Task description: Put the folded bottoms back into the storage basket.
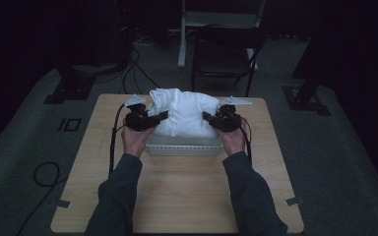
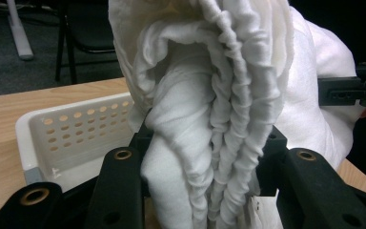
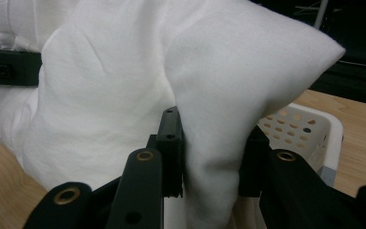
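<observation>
**White cloth bundle gripped from both ends over a basket**

Pale wood tabletop [image 1: 177,191] lies nearest, with the person's two forearms reaching forward across it. Beyond them, the left tongs [image 1: 163,116] are clenched on a gathered, ruffled edge of the white cloth bundle [image 1: 184,113], and the right tongs [image 1: 206,117] pinch a smooth fold at its opposite end. The bundle sits between the two tongs, its long axis running left to right, resting in or just above a white perforated basket [image 1: 184,149]. Both hands are about equally near. A dark chair [image 1: 224,54] stands beyond the tabletop.
</observation>
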